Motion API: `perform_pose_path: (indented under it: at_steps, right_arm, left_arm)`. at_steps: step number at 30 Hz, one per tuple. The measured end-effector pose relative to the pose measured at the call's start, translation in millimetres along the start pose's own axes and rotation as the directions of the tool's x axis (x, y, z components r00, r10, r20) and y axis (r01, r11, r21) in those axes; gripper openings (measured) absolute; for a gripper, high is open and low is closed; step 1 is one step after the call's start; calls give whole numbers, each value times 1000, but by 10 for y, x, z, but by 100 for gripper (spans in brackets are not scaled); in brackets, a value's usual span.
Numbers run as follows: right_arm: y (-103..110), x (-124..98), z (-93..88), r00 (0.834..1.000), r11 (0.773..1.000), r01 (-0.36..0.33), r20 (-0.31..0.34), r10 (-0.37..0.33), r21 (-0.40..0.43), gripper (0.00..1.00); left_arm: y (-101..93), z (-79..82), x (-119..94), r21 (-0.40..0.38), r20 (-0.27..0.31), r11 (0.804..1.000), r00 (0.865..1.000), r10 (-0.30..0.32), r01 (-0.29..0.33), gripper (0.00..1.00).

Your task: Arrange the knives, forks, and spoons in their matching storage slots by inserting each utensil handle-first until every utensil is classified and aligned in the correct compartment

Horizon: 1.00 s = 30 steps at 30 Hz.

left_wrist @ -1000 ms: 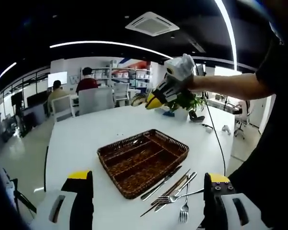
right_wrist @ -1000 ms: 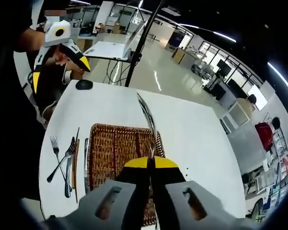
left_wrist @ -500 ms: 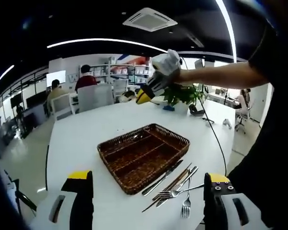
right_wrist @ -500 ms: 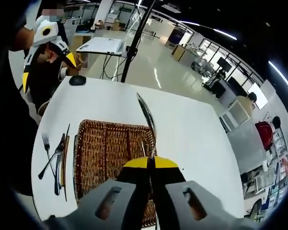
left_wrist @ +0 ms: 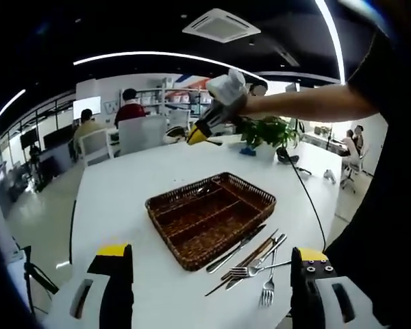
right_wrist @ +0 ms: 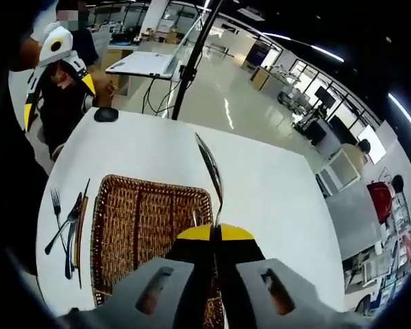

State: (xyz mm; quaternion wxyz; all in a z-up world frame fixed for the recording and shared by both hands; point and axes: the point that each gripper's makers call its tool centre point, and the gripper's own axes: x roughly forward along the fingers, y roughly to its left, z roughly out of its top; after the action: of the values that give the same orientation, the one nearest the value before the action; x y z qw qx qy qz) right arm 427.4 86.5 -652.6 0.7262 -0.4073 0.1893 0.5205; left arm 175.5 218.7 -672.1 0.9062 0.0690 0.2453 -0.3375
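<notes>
A brown wicker tray (left_wrist: 157, 203) with long compartments lies mid-table. Beside its near right edge is a loose pile of cutlery (left_wrist: 250, 255): a knife, forks and dark sticks, with one fork (left_wrist: 268, 293) nearest. My left gripper (left_wrist: 212, 253) hangs open over the table's near edge, holding nothing. My right gripper (left_wrist: 207, 125), on a person's arm, hovers above the tray's far side. In the right gripper view my right gripper (right_wrist: 216, 232) is shut on a metal spoon (right_wrist: 209, 175), bowl pointing away, above the tray (right_wrist: 109, 184). The cutlery pile (right_wrist: 67, 221) lies left of it. My left gripper (right_wrist: 55, 58) shows top left.
A potted plant (left_wrist: 264, 132) stands at the table's far end, and a black cable (left_wrist: 308, 199) runs along the right side. A black mouse-like object (right_wrist: 106, 114) sits on a table corner, and a tripod pole (right_wrist: 192, 55) stands beyond it. Chairs and seated people are behind.
My right gripper has carried the spoon further left across the far side of the tray, and it stays shut on it. My left gripper stays open in place.
</notes>
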Motion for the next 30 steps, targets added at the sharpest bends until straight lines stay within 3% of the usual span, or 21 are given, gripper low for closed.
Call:
perform_pose_path:
  at_steps: [11, 30]
  right_arm:
    - [-77, 122, 15, 1000, 1000, -16, -13, 16, 11, 0]
    - [33, 479, -305, 995, 995, -59, -74, 65, 78, 0]
  left_arm:
    - [-6, -68, -54, -13, -15, 1000, 1000, 13, -13, 100]
    - [4, -140, -89, -36, -34, 999, 999, 37, -38, 100]
